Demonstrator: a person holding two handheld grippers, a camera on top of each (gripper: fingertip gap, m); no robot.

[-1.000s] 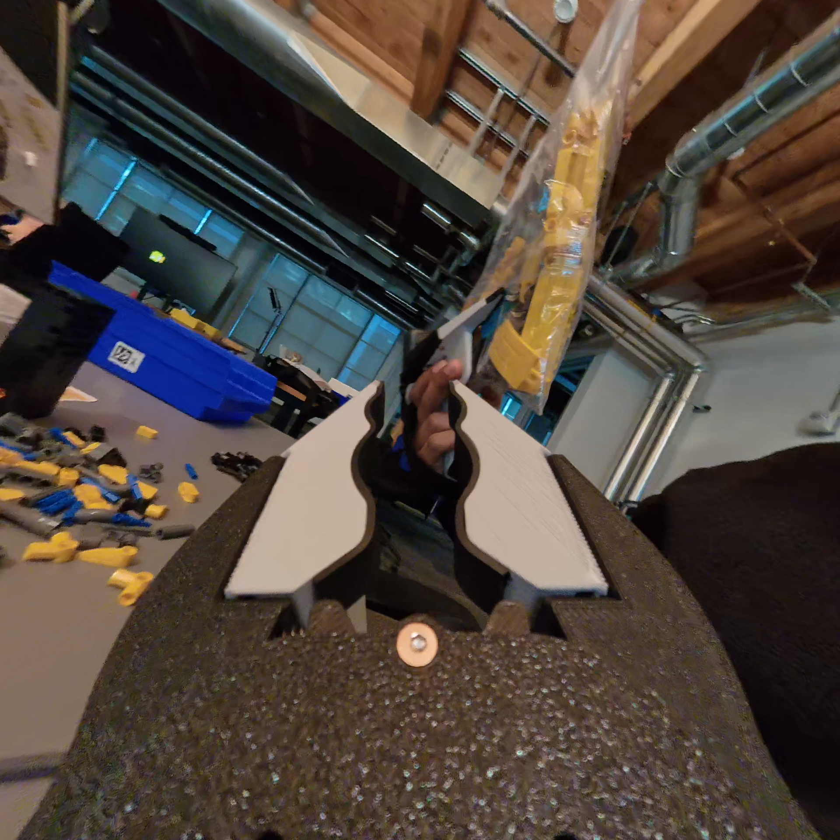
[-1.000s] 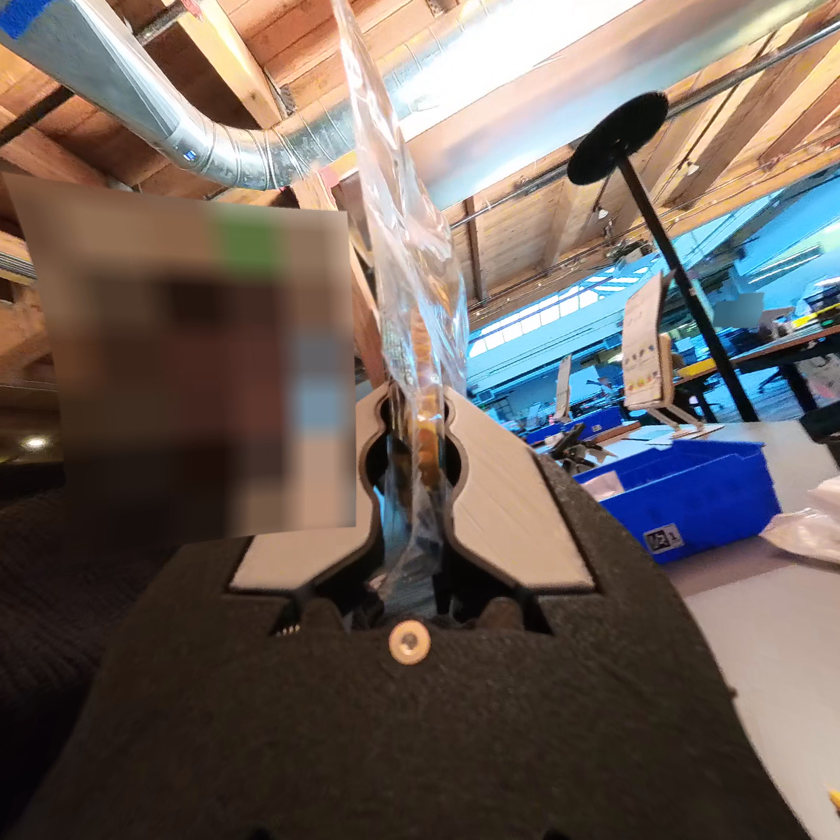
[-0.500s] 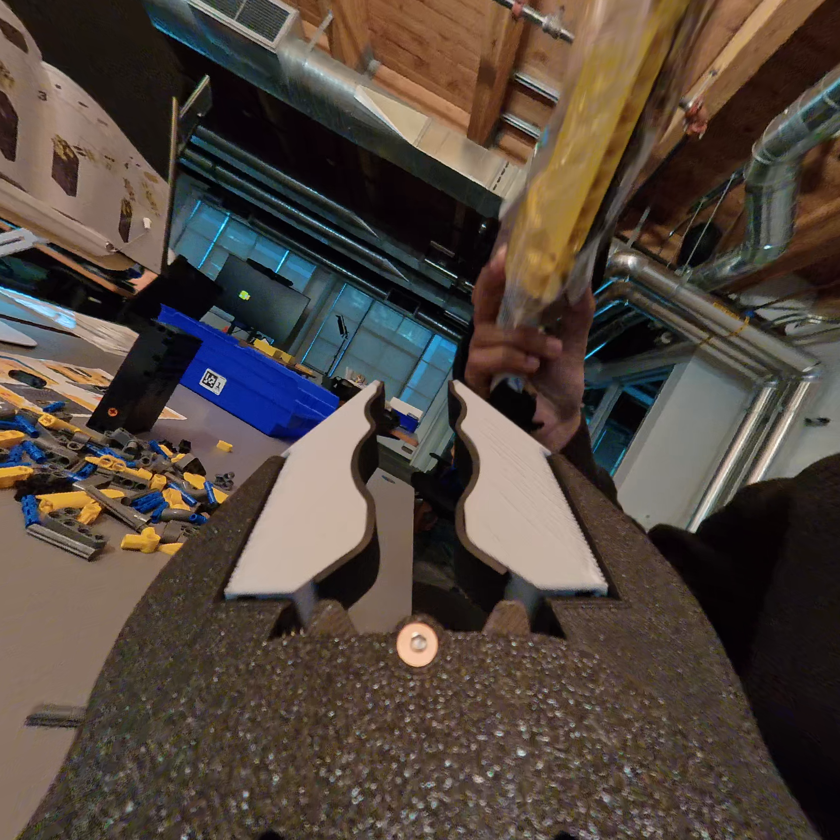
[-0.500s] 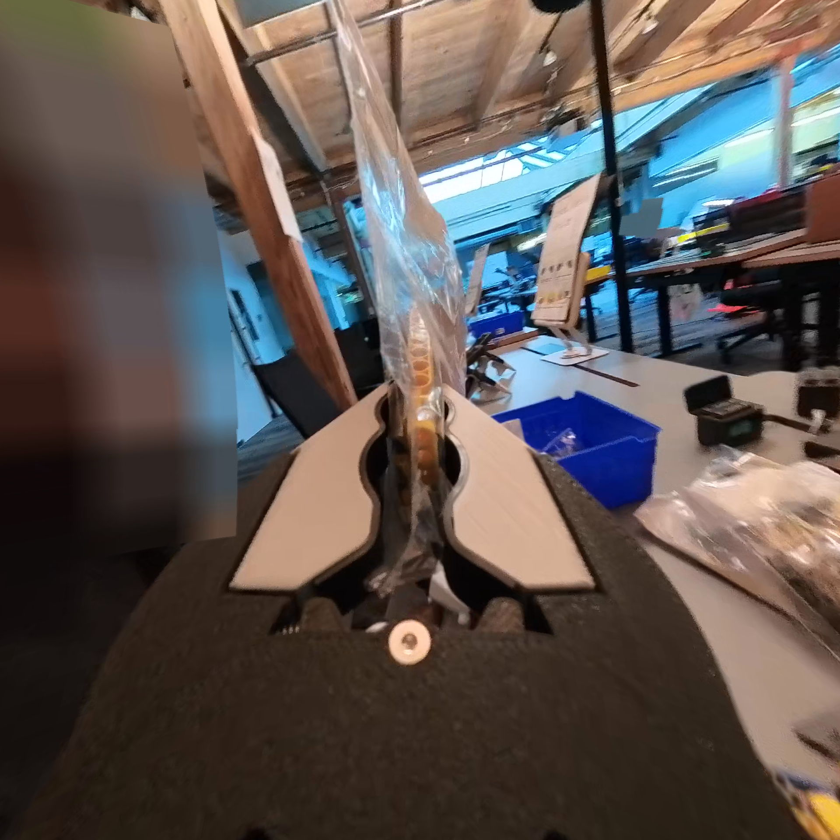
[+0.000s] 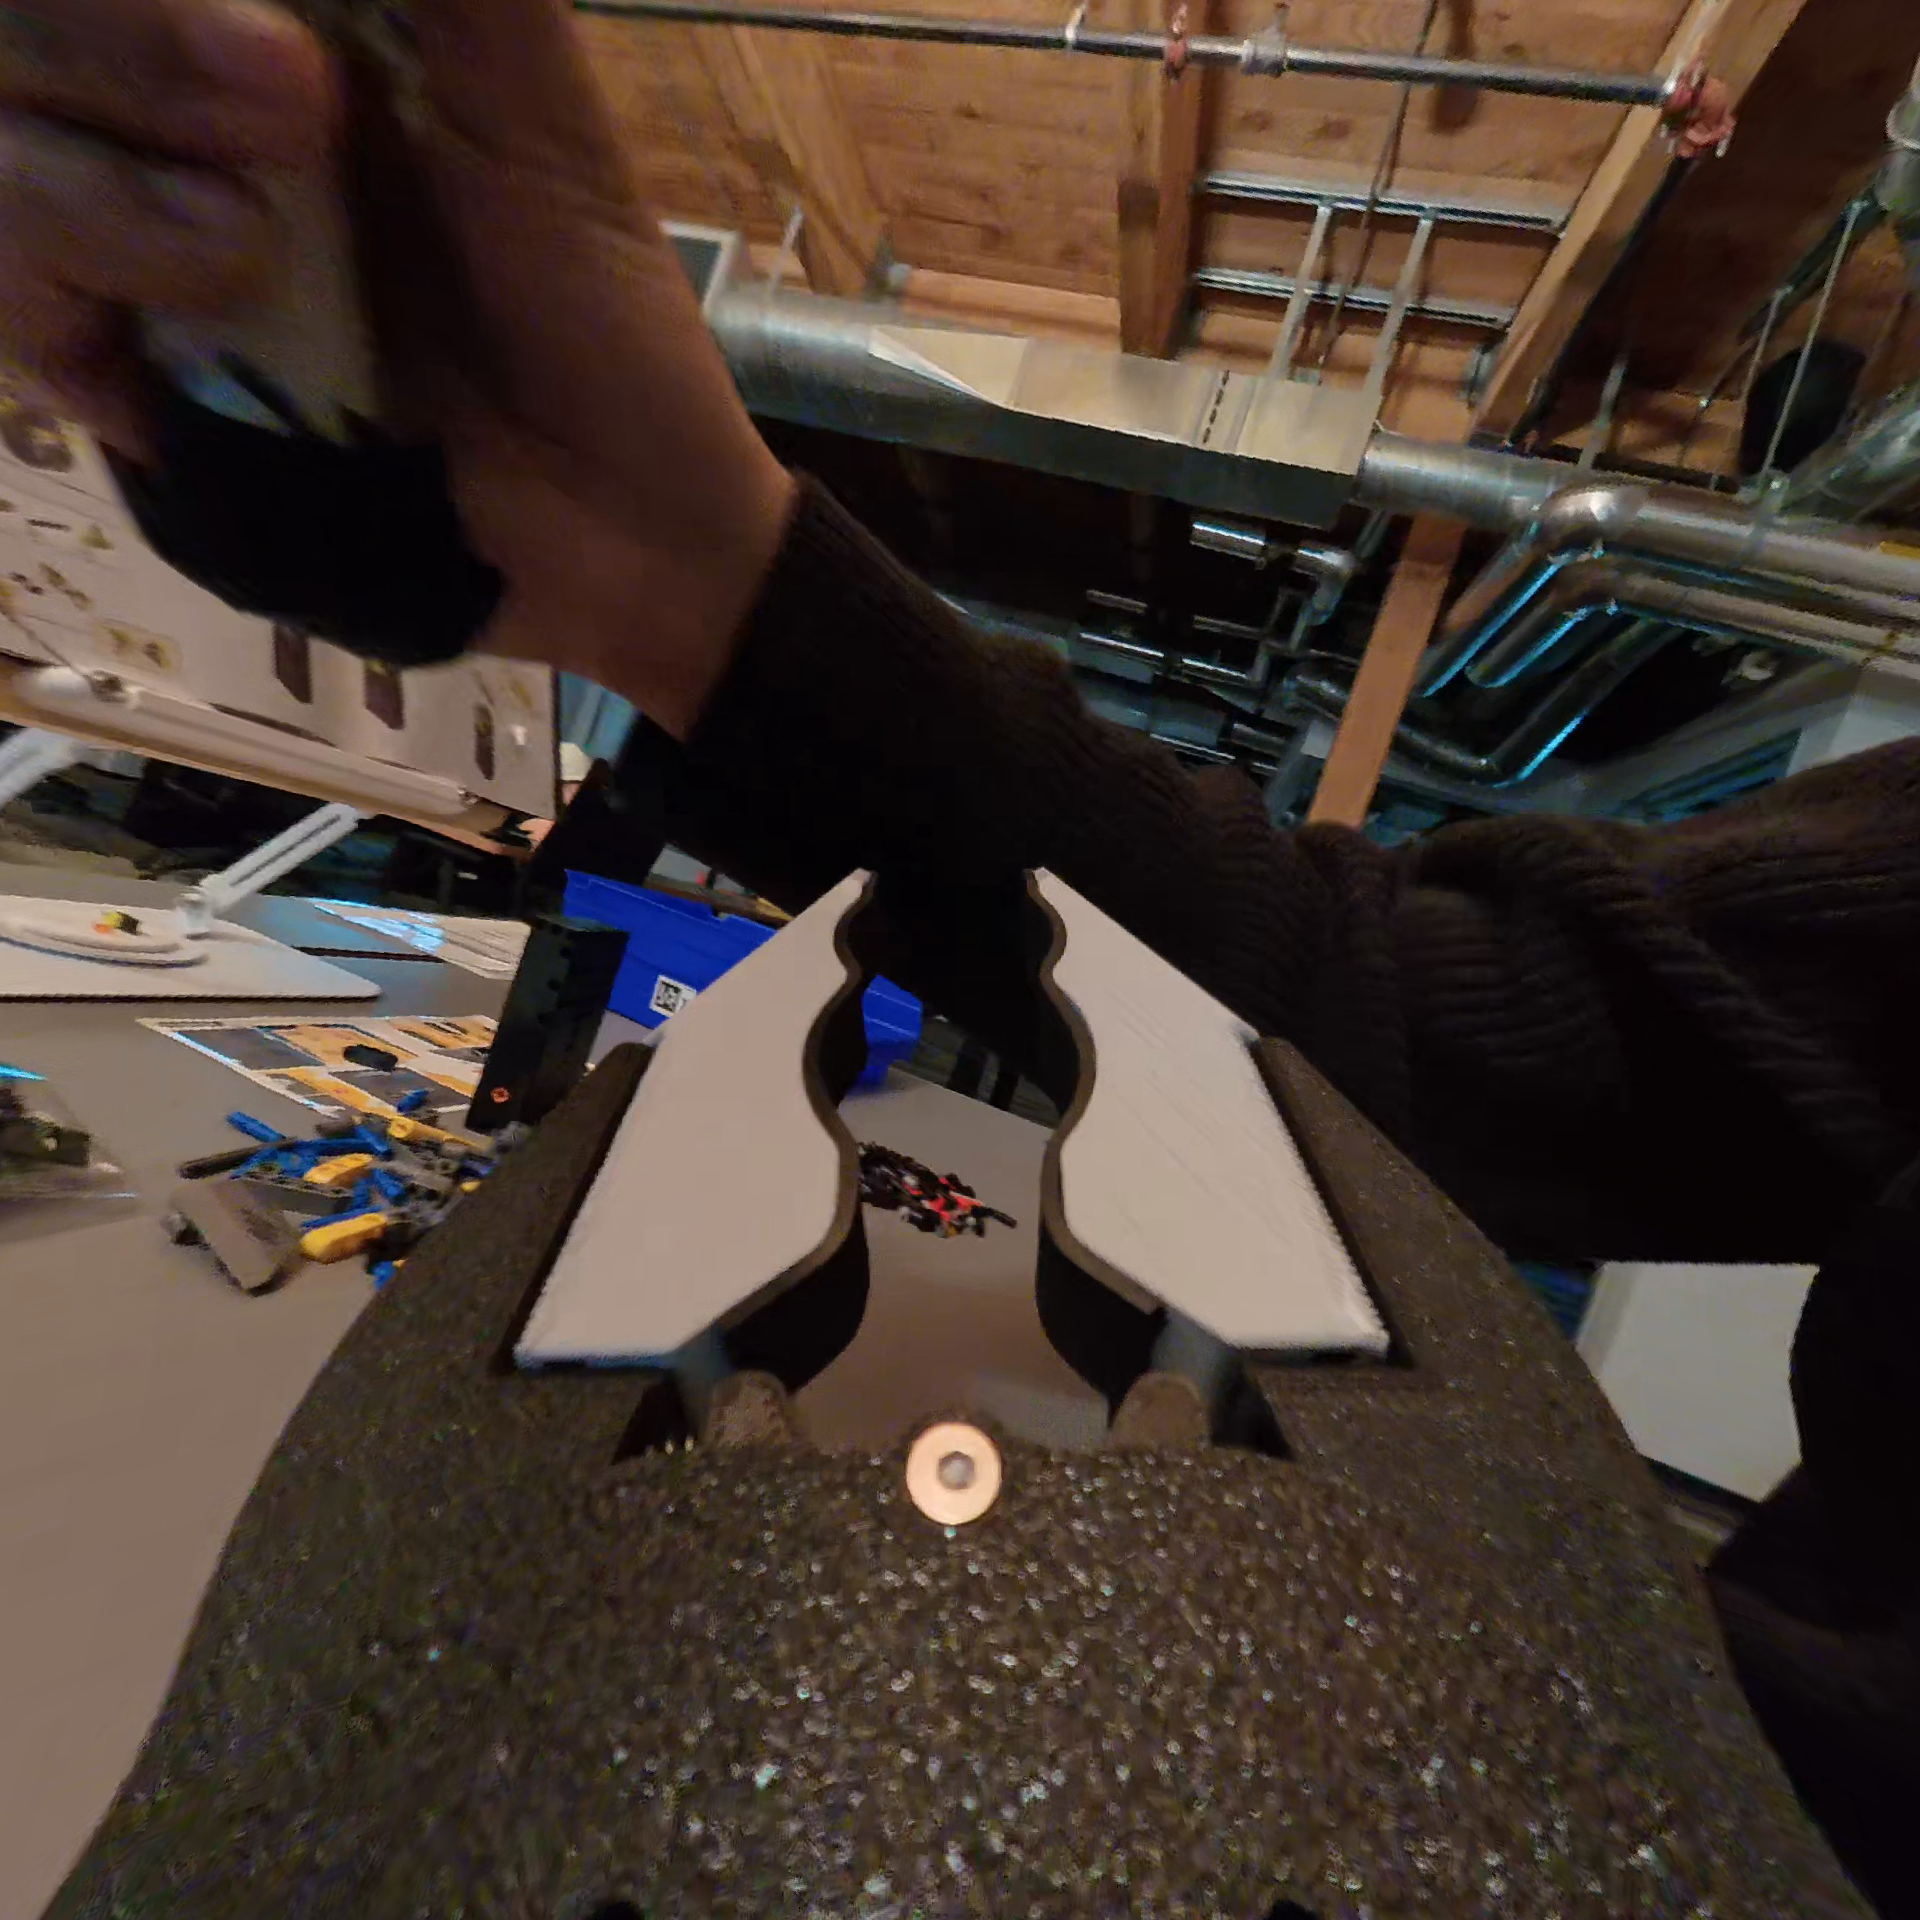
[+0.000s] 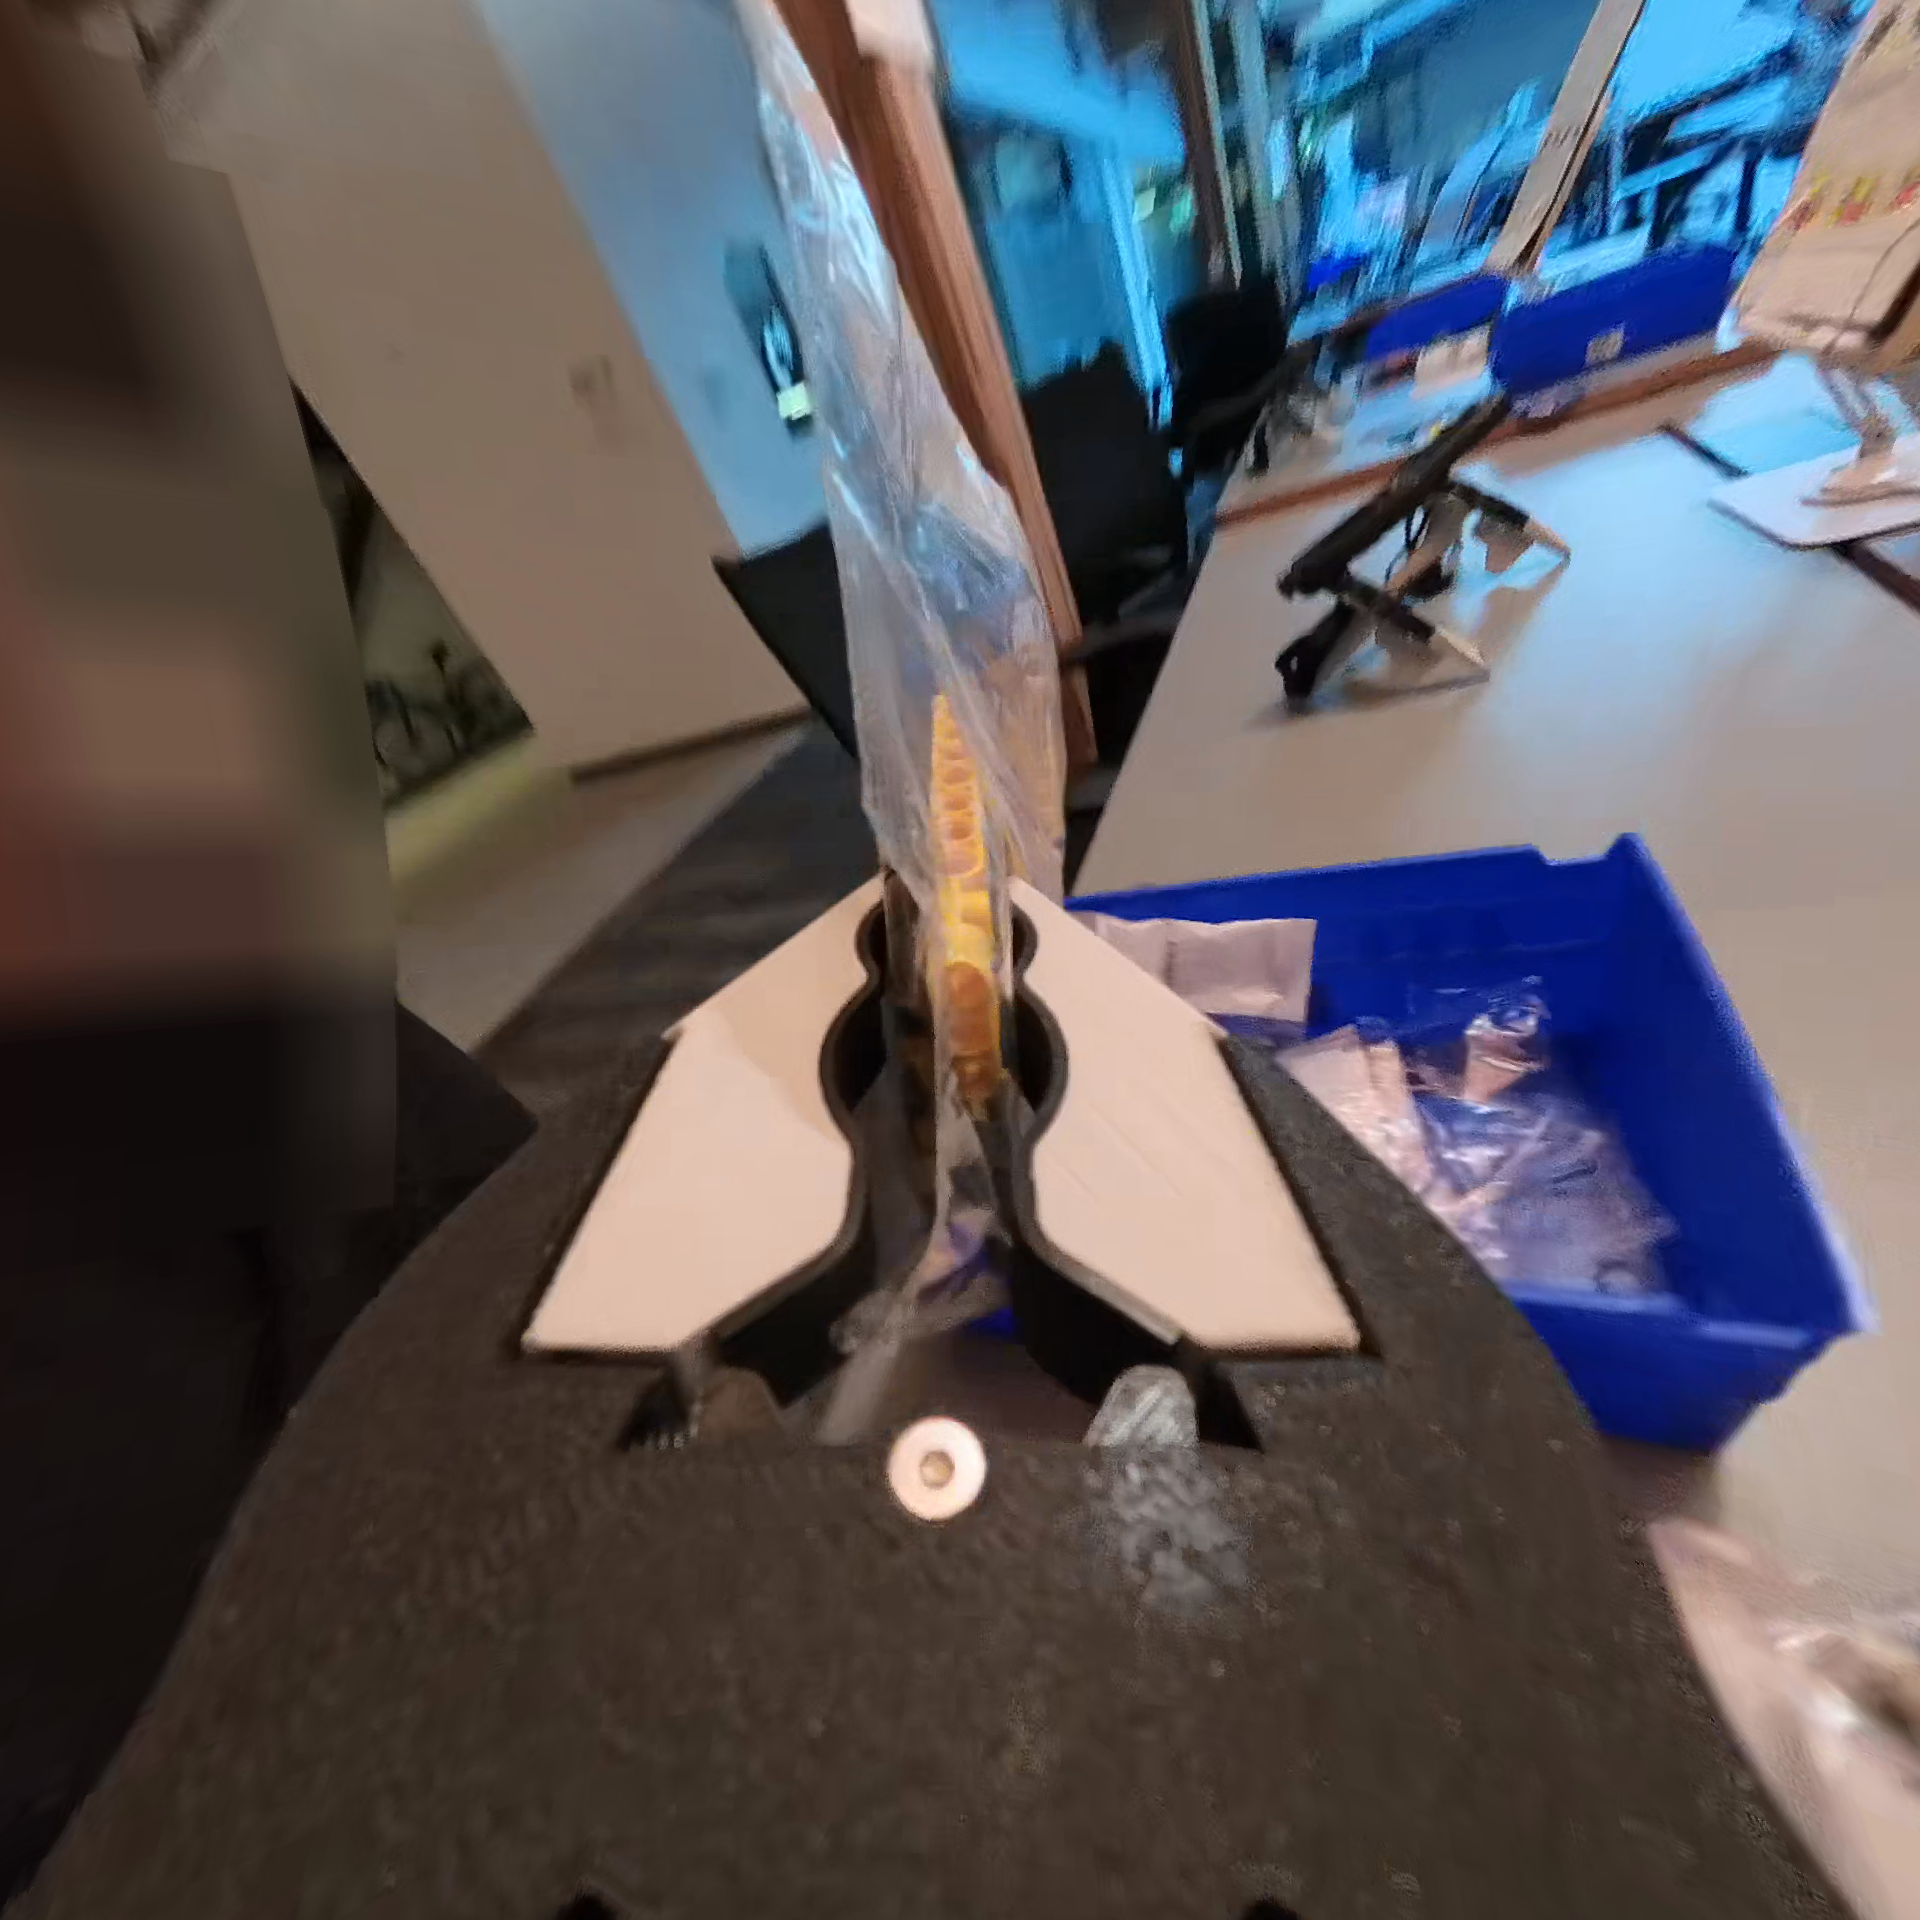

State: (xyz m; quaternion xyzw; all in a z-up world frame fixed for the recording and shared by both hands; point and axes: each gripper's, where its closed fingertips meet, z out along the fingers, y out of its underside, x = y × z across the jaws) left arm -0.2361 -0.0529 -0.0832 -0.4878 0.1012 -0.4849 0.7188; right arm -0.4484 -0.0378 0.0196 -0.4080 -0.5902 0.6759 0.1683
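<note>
My right gripper [image 6: 948,894] is shut on a clear plastic bag [image 6: 925,540] that holds yellow and blue toy building pieces; the bag stands up between the fingers. A blue bin [image 6: 1621,1049] with empty clear bags lies just to its right. My left gripper [image 5: 951,883] is open and empty, held above the grey table [image 5: 125,1403]. A person's hand [image 5: 436,312] and dark sleeve [image 5: 1039,790] cross close in front of it. A small pile of black and red pieces [image 5: 930,1195] shows between its fingers.
Loose blue, yellow and grey pieces [image 5: 332,1174] lie at the left on the table, with a black upright block [image 5: 545,1029], a printed sheet [image 5: 343,1060] and a blue bin [image 5: 686,966] behind. A black stand [image 6: 1392,561] and another bag [image 6: 1808,1683] sit to the right.
The right gripper has swung down and left with the bag, now over the blue bin. The person's hand and sleeve now cross the left gripper's view, and the bag has left that view.
</note>
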